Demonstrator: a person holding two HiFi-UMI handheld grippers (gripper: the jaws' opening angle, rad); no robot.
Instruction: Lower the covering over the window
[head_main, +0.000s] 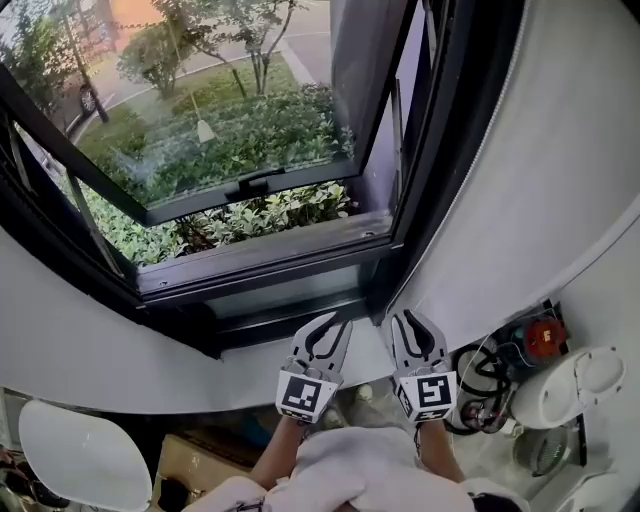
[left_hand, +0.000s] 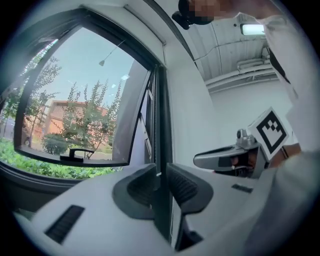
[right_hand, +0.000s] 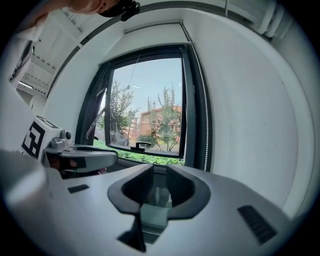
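Observation:
A black-framed window (head_main: 250, 255) fills the head view, its sash (head_main: 240, 190) tilted open towards green shrubs. The covering is rolled up in a white housing (right_hand: 152, 25) above the frame. A thin pull cord with a small cone end (head_main: 203, 130) hangs in front of the glass, and a white bead chain (right_hand: 205, 115) runs down the frame's right side. My left gripper (head_main: 328, 322) and right gripper (head_main: 410, 320) are side by side just below the sill, pointing at the window's lower right corner. Both have their jaws slightly apart with nothing between them.
A white curved sill (head_main: 110, 350) runs under the window and a white wall (head_main: 540, 180) rises on its right. At lower right are a white appliance (head_main: 565, 385), a red part (head_main: 545, 338) and black cables (head_main: 485, 375). A white round seat (head_main: 85, 455) and a cardboard box (head_main: 195, 460) are at lower left.

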